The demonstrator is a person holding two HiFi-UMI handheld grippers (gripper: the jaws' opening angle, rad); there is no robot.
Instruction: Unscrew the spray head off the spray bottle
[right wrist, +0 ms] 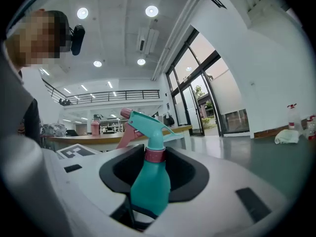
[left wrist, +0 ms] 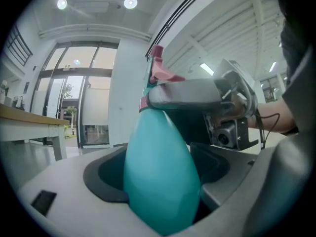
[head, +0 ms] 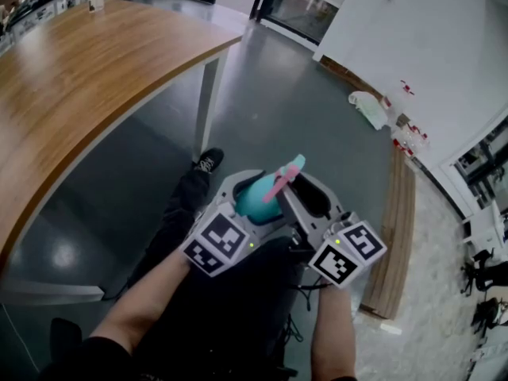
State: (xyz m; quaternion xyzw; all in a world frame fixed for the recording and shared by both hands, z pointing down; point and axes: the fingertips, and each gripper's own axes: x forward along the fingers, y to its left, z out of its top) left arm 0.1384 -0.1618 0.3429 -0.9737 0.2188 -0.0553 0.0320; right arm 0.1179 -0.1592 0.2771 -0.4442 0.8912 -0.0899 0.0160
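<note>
A teal spray bottle (head: 255, 199) with a teal and pink spray head (head: 286, 175) hangs in the air in front of me. My left gripper (head: 252, 205) is shut on its body (left wrist: 160, 177), which fills the space between the jaws in the left gripper view. My right gripper (head: 305, 190) reaches in from the right at neck height. One of its fingers (left wrist: 187, 95) lies across the pink collar (right wrist: 154, 154). In the right gripper view the collar stands between the jaws with dark gaps on both sides, so that gripper (right wrist: 154, 169) is open around the neck.
A long wooden table (head: 79, 78) curves along the left, over grey floor. By the white wall at the right lie a pale bag (head: 369, 108) and small bottles (head: 406, 129). A wooden plank (head: 397, 236) lies beside them. My legs and a shoe (head: 208, 163) are below the grippers.
</note>
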